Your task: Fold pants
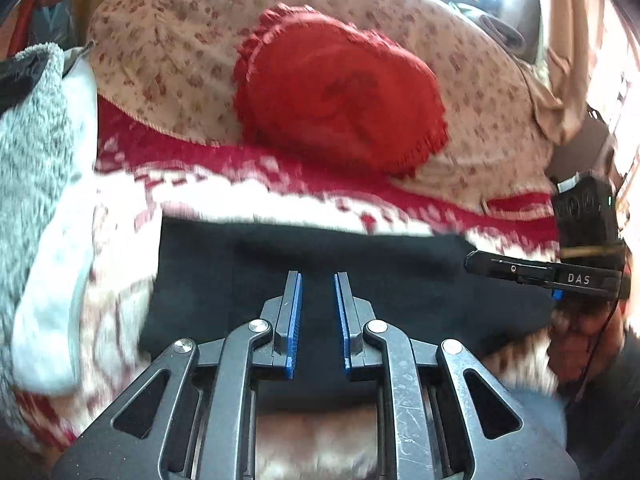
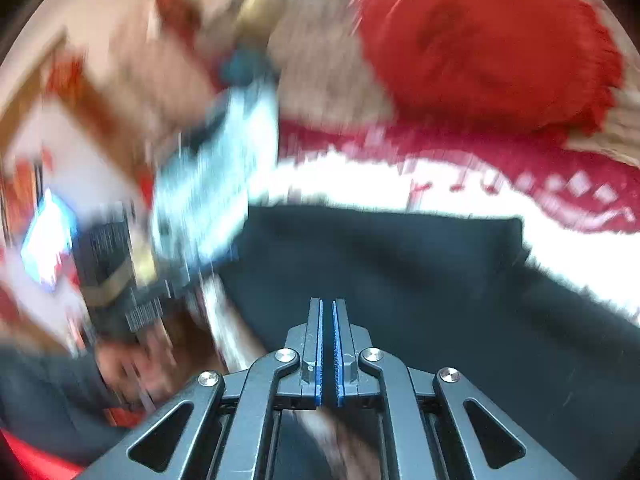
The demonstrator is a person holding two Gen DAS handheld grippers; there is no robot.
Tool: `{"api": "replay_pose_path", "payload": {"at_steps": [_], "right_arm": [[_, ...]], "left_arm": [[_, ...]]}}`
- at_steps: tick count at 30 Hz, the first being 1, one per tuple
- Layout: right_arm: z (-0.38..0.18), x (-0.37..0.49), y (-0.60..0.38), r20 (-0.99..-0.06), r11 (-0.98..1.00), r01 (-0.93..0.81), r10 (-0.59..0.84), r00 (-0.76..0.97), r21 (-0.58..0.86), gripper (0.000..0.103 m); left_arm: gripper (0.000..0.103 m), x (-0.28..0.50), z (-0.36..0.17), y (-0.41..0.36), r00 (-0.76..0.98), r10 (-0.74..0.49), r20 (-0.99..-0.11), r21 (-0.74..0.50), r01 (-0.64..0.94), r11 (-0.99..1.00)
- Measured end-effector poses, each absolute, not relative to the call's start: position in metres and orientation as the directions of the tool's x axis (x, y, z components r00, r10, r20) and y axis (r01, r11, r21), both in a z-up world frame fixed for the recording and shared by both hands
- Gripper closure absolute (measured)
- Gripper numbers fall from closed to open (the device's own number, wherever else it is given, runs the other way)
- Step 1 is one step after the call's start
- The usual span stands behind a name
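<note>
Pants: black, laid flat on bed, already doubled into a roughly rectangular block with straight top edge and squared corner toward the right. Judged: at least one fold done, task well along.

L gripper: seen hovering over middle of pants. Jaws stand a little apart, blue pads parallel, nothing seen between them; dark fabric visible through the gap, below them. No pinch on cloth noted. Judged: placed above the block for smoothing or for the next pick-up, not holding.

R gripper: jaws pressed nearly together, only a thin slit between pads. No cloth seen in the slit. Positioned over near part of pants, pointing toward the far edge. In the left wrist view it is seen side-on at the right edge of the pants, w/ a black camera housing behind it. Judged: both tools kept close over the garment so the fold can be squared or repeated.

Right wrist view heavily blurred on its left half; blurred shapes there not identified.

Surface: red-and-white patterned blanket under pants, soft, some give expected. Behind it, floral-print bedding mounded up, w/ a round red frilled cushion resting on it. Grey fluffy fabric at left of the left wrist view. Bright window light at top right; room otherwise cluttered, details unclear.
</note>
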State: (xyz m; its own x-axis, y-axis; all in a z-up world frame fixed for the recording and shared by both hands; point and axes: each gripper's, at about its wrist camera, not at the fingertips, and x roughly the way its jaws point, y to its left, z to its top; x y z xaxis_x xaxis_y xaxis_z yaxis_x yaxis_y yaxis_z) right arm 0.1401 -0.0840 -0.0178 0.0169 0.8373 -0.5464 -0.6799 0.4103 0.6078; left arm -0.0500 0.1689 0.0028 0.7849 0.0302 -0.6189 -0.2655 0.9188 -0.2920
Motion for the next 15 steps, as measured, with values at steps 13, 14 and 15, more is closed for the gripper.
{"api": "replay_pose_path", "payload": {"at_steps": [13, 14, 15], "right_arm": [[-0.043, 0.161, -0.079, -0.598, 0.564, -0.526, 0.792, 0.126, 0.636, 0.101], [-0.038, 0.162, -0.089, -0.577, 0.551, -0.526, 0.806, 0.133, 0.648, 0.101], [-0.032, 0.158, -0.095, -0.551, 0.533, -0.523, 0.823, 0.137, 0.665, 0.101]], "left_arm": [[0.091, -0.013, -0.041, 0.211, 0.694, -0.012, -0.72, -0.421, -0.423, 0.802], [0.091, -0.017, -0.037, 0.208, 0.694, 0.002, -0.72, -0.41, -0.428, 0.805], [0.09, -0.022, -0.029, 0.201, 0.699, 0.024, -0.714, -0.391, -0.428, 0.815]]}}
